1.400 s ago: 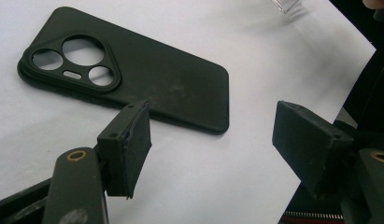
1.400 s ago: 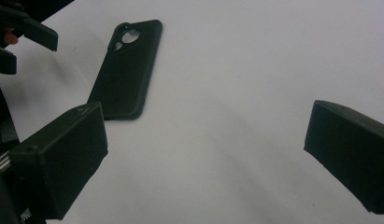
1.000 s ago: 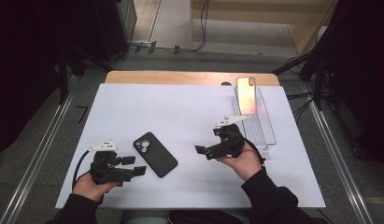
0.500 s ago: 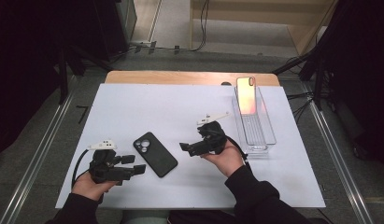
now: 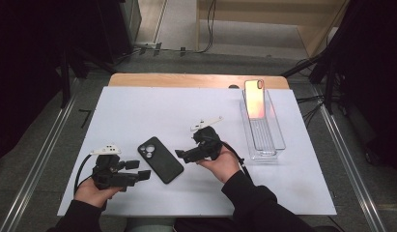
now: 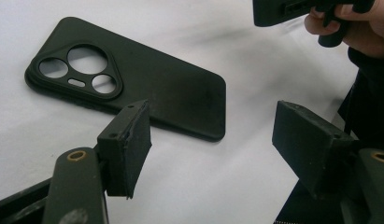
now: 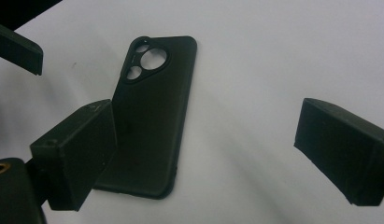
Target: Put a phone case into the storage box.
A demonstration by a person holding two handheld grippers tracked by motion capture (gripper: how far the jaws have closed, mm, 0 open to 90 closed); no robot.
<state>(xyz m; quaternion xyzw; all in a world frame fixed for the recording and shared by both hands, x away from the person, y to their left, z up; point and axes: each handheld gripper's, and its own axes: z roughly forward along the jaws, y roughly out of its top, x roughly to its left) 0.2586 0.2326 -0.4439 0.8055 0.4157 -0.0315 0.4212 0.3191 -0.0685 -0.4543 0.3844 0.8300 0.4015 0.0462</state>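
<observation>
A black phone case (image 5: 161,159) lies camera-holes up on the white table top, between my two grippers. My left gripper (image 5: 139,169) rests just left of the case's near end, jaws open and empty; in the left gripper view (image 6: 213,149) the case (image 6: 133,88) lies just beyond its left jaw. My right gripper (image 5: 182,155) hovers close to the case's right edge, pointing left, open with nothing between its jaws. In the right gripper view (image 7: 208,144) the case (image 7: 152,116) lies ahead, partly behind the left jaw.
A clear plastic tray (image 5: 271,145) stands at the right of the table with a pinkish phone (image 5: 254,99) leaning upright at its far end. The white sheet (image 5: 152,111) covers most of the table; its wooden edge (image 5: 186,79) runs along the back.
My right gripper has moved left from beside the tray to the case's right edge. The left gripper and the case have stayed put.
</observation>
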